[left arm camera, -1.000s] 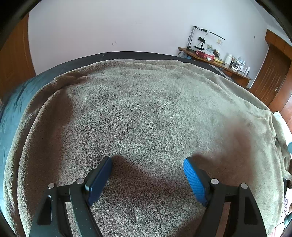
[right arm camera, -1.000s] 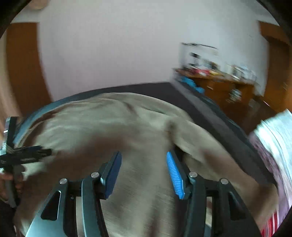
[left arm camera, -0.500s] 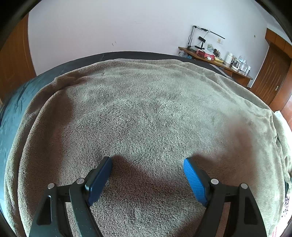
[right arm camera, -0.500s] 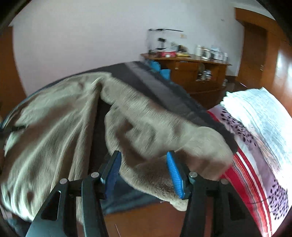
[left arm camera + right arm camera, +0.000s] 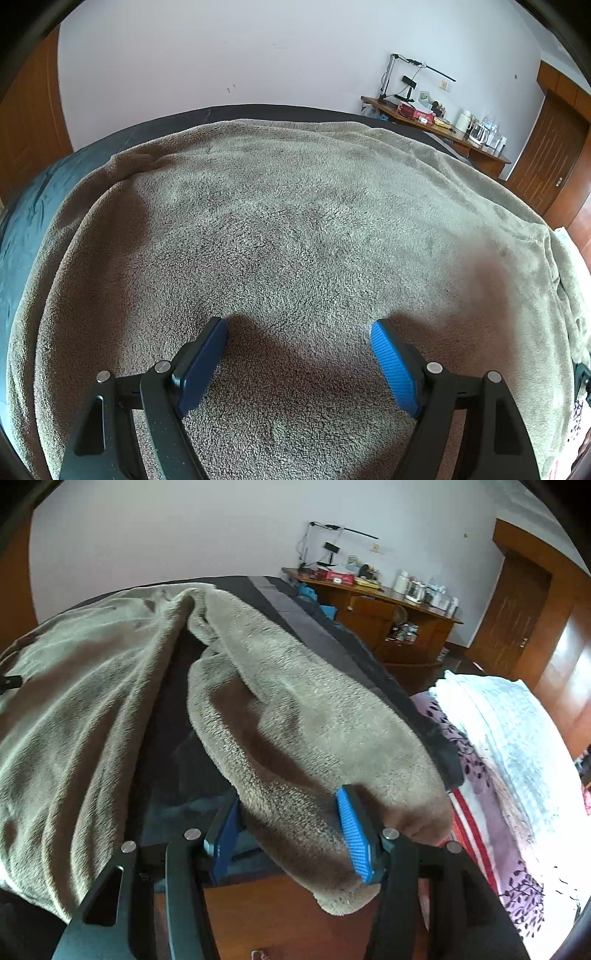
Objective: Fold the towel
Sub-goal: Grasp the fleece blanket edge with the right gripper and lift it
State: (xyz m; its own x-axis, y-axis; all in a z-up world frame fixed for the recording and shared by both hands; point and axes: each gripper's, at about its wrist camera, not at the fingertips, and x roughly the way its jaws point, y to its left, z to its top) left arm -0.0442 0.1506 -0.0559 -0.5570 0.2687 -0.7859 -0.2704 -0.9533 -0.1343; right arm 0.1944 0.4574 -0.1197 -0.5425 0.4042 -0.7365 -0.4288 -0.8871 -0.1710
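Now the right tool (image 5: 291,819) is closing on a towel (image 5: 295,731) fold at lower centre; the left tool (image 5: 299,350) gapes empty over the towel.

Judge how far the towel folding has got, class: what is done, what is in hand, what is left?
Done: no finished fold shows; the towel lies mostly spread over the bed. In hand: the right tool is closing around a bunched corner hanging off the bed's edge; the left tool hovers open over the flat part. Left: probably carrying that corner across, then all further folds.
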